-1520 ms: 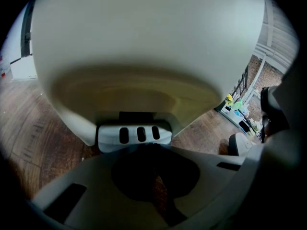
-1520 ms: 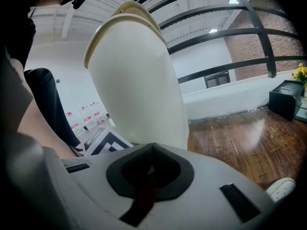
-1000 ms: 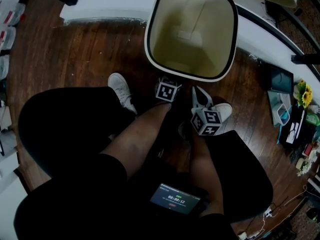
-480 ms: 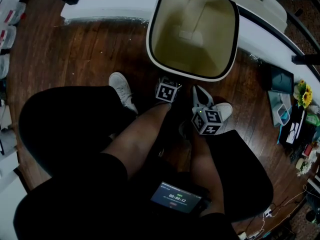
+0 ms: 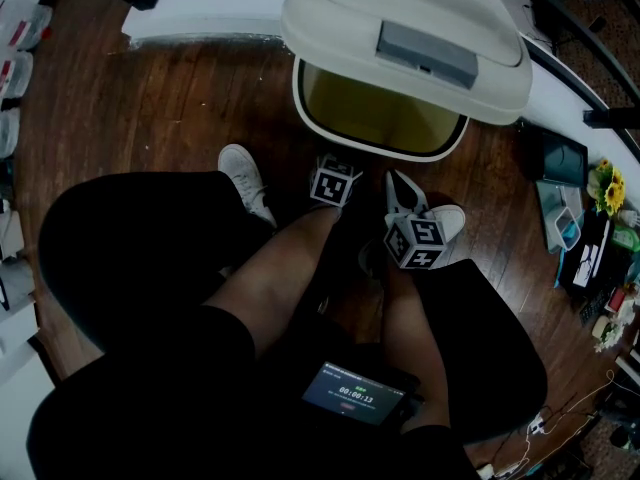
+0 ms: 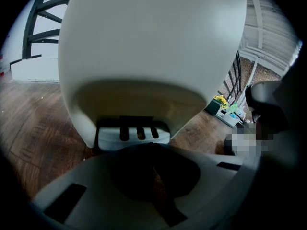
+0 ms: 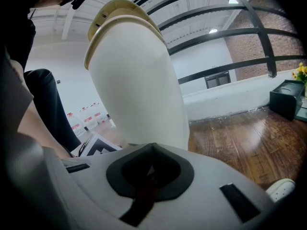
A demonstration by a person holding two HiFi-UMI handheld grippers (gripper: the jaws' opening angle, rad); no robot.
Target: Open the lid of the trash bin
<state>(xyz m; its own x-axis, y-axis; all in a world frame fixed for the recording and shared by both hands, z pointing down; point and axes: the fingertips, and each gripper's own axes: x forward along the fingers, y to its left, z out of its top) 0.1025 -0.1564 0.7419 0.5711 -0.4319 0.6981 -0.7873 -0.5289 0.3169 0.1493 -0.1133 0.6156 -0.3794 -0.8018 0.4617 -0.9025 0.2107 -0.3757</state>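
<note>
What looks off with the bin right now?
The lid hangs tilted over the trash bin, covering most of the opening; only the near strip of its inside shows. The left gripper and right gripper sit low by its base, off the lid.

Person in loose black clothing (image 5: 130, 258), probably wide sleeves, white left sneaker (image 5: 240, 180), white right sneaker (image 5: 445, 220), pale grey left gripper (image 6: 154, 174) and right gripper (image 7: 149, 176), black-and-white square-marker cubes (image 5: 333, 183), small dark timer screen (image 5: 352, 400).

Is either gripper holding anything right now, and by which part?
Nothing is held. The left gripper is shut, facing the pedal of the trash bin; the right gripper is shut too, empty.
</note>
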